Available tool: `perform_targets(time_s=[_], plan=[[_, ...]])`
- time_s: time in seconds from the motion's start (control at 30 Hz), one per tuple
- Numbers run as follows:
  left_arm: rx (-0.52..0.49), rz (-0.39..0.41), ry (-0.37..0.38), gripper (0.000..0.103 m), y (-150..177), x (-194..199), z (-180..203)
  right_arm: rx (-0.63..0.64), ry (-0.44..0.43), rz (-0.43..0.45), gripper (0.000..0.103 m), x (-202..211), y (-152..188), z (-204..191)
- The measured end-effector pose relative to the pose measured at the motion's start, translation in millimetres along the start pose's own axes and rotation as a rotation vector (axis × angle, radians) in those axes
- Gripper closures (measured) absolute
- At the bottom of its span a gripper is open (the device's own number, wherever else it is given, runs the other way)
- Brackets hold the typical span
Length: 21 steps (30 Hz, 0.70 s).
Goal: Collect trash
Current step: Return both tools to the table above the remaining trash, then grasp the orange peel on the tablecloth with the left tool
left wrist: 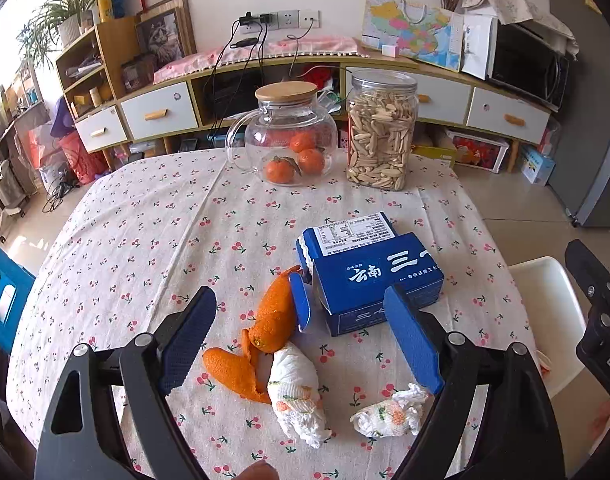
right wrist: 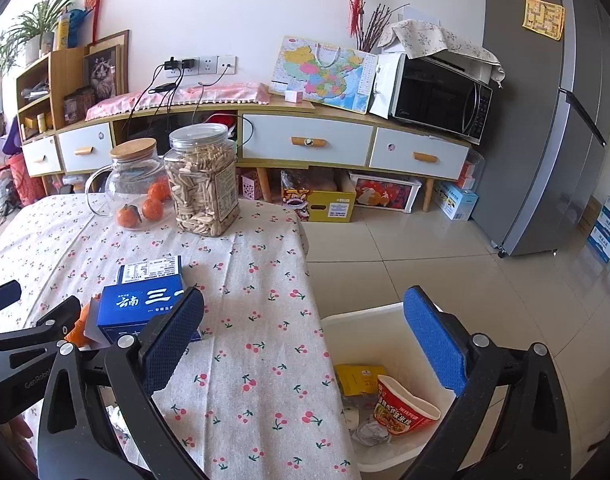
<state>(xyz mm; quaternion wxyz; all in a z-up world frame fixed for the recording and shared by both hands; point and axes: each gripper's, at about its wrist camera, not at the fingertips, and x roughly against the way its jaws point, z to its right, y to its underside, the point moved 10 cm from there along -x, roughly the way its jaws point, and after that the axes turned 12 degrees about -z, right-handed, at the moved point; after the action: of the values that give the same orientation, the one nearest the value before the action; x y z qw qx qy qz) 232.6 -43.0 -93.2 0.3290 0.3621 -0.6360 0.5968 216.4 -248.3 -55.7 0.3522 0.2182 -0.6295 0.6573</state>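
Item: trash on table — orange peel (left wrist: 265, 320), two crumpled tissues (left wrist: 297, 396), blue box (left wrist: 369, 276); white bin (right wrist: 389, 320) beside table. Our left gripper (left wrist: 305, 340) gapes empty above the peel; right gripper (right wrist: 305, 340) open, empty. We lower squarely, pinch peel's thick middle

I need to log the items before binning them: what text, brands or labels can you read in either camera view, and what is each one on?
"云南 三" in white on the blue box; the rest is cut off.
"GenRobo", partly cut off, on the left gripper body.
"DA" on the right gripper's body at the left wrist view's edge.
Too small or blurred: the box's white label, the red noodle cup in the white bin, the seed jar's label.
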Motion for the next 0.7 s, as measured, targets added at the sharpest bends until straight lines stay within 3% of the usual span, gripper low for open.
perform_targets(time_s=[0.37, 0.7], plan=[[0.110, -0.149, 0.030, 0.019, 16.1, -34.8, -49.8, 0.038, -0.069, -0.061, 0.007, -13.5, 2.4, -40.7], [0.253, -0.354, 0.189, 0.019, 45.1, -74.0, -63.4, 0.047, -0.119, -0.099, 0.007, -18.0, 4.5, -57.0]])
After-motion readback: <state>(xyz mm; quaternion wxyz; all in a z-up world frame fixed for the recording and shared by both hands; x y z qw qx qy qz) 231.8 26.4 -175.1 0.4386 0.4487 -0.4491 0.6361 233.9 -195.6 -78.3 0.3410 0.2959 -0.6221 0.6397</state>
